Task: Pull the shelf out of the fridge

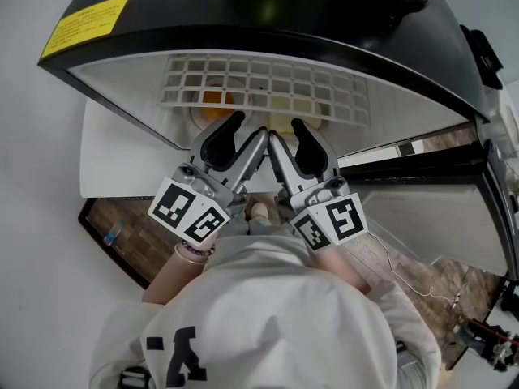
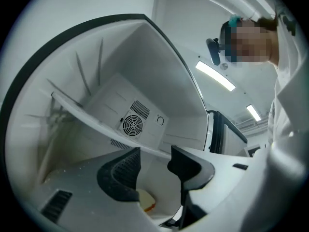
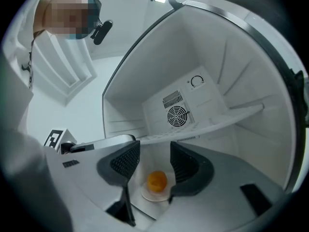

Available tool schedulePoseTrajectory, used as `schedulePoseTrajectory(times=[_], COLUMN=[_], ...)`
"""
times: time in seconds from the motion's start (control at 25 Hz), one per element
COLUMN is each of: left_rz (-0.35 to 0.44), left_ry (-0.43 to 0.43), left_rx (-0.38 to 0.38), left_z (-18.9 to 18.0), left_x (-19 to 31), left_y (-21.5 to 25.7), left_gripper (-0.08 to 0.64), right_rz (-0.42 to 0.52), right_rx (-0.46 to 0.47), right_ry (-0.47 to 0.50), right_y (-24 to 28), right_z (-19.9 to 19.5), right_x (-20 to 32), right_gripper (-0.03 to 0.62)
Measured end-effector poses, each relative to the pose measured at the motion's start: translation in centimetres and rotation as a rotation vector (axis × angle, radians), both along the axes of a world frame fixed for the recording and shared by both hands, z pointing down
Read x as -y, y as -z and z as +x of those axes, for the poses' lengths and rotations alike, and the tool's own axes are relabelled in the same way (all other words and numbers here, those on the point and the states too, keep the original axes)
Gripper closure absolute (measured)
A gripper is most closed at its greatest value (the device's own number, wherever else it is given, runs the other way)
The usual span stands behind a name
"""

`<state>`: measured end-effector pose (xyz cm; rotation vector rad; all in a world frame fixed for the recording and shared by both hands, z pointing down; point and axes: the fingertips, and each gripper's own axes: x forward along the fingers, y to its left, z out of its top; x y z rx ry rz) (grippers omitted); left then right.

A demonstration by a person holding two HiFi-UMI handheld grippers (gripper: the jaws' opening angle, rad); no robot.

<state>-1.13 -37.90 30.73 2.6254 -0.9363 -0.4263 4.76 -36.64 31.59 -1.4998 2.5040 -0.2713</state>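
The black-cased fridge stood open on a white worktop, with brick-patterned floor below and pale walls around; strip lights ran across the ceiling. The white grid shelf sat inside the white cavity on its side ledges, above an orange on a plate. The left claw and right claw hung side by side at the fridge mouth, both spread apart with nothing gripped

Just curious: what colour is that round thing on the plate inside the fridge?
The round thing is orange; clearest in the right gripper view.
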Motion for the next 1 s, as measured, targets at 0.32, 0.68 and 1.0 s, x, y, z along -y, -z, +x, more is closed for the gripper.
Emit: schedulePoseTrajectory(times=[0.32,0.68,1.0], left_rz=[-0.074,-0.108,-0.127], left_ry=[-0.006,0.008,0.023], left_rx=[-0.051,-0.108,-0.144], left_z=[-0.2,-0.2,-0.3], left_x=[1.6,2.9,4.1], left_y=[-0.8,-0.7,-0.4], left_gripper=[0.37,0.363,0.362], right_rz=[-0.025,-0.029,-0.053], right_rx=[0.055,0.124,0.192], right_ry=[0.0,-0.003,0.004], right_y=[-0.3,-0.1,0.3], right_z=[0.1,0.5,0.7], right_x=[1.5,2.5,3.8], right_gripper=[0.383,0.353,0.344])
